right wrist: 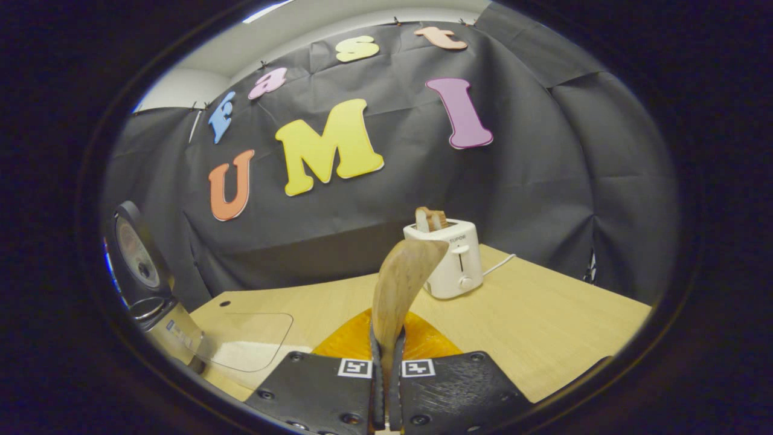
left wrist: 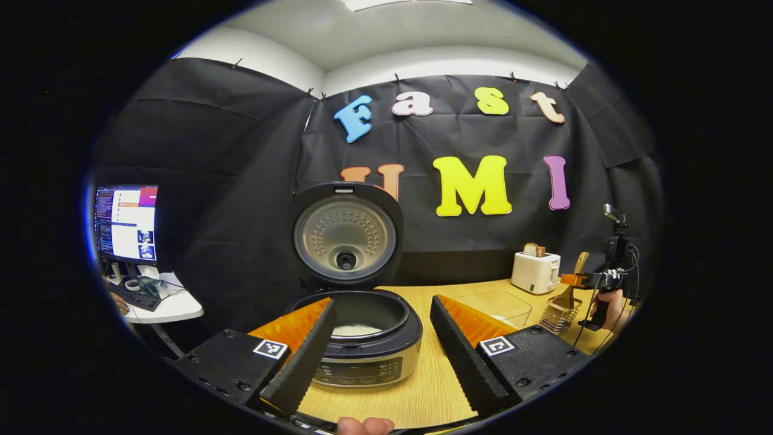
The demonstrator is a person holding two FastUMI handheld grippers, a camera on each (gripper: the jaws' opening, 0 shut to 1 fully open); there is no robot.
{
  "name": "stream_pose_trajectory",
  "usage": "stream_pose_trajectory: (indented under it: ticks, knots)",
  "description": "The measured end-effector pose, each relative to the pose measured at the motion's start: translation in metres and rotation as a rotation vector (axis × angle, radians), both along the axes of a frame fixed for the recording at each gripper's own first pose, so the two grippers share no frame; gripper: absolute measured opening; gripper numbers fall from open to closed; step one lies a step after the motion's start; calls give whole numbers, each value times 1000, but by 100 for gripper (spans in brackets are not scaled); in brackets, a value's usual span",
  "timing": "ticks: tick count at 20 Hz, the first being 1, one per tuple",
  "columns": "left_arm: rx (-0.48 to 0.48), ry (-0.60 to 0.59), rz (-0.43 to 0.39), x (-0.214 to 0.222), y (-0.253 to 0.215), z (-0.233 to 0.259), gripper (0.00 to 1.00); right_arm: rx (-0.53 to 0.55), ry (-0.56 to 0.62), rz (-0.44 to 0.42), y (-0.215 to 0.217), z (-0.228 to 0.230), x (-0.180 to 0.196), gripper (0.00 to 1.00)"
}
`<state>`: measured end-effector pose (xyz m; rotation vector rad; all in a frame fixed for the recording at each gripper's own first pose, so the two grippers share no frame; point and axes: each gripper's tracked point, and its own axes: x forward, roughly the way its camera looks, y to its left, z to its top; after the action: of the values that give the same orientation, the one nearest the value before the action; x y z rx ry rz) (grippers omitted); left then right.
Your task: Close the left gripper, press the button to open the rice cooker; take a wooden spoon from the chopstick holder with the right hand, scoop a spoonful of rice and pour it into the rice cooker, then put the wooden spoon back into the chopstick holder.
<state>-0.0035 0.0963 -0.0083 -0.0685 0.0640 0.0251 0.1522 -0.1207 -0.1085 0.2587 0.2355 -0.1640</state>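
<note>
The left gripper (left wrist: 380, 338) is held with its 2 fingers spread wide apart, nothing between them. The rice cooker (left wrist: 362, 338) sits on the wooden table (left wrist: 423, 386) directly ahead, between the fingers in the left gripper view, with its lid (left wrist: 345, 238) raised upright and white rice (left wrist: 356, 330) visible in the inner pot.

The right gripper (right wrist: 386, 386) is clamped on the wooden spoon (right wrist: 398, 284): both fingers press on the handle, and the spoon rises upright above the fingertips, its broad end tilted to the right. In the left gripper view, the right gripper (left wrist: 595, 281) and the hand (left wrist: 613, 308) holding it appear at the far right, with the spoon over the wire chopstick holder (left wrist: 558, 314). Whether the spoon's lower end touches the holder cannot be told.

A white toaster (right wrist: 450, 260) holding bread stands behind the spoon. A clear container (right wrist: 247, 341) lies on the table between the rice cooker and the right gripper.
</note>
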Motion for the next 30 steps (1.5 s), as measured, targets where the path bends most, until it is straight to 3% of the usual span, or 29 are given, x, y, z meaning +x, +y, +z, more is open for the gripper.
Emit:
stream_pose_trajectory:
  ticks: [6, 7, 8, 12, 13, 16, 17, 21, 22, 25, 28, 30]
  knots:
    - [-8, -3, -2, 0, -2, 1, 99, 5, -14, 12, 1, 1, -4, 11]
    - [-6, -3, -2, 1, -2, 1, 99, 1, -15, 15, 0, 1, -4, 19]
    - [-6, -3, -1, 0, -2, 1, 99, -2, -12, 21, 1, 1, -7, 19]
    - [-14, -5, -17, 1, -10, 4, 99, -16, 49, 49, 0, -10, -15, 83]
    - [-12, -8, -26, 0, -14, 5, 99, -26, 65, 50, -2, -13, -19, 94]
    - [-8, -31, -19, -2, -15, 12, 99, -65, 90, 47, -9, -17, -38, 91]
    - [-12, -33, -13, -2, -15, 13, 99, -78, 89, 42, -12, -16, -46, 95]
    - [-10, -38, -1, -6, -26, 20, 99, -167, 72, 22, -23, -6, -84, 96]
    - [-7, -54, 2, -8, -29, 26, 99, -169, 56, 28, -23, 1, -97, 92]
    - [-24, -95, 18, -10, -40, 41, 95, -176, 7, 62, -13, 20, -124, 96]
    - [-31, -62, 31, 0, -46, 55, 99, -189, -23, 138, 7, 33, -134, 99]
    - [-14, -85, 60, 9, -39, 77, 95, -211, -29, 157, 11, 37, -135, 96]
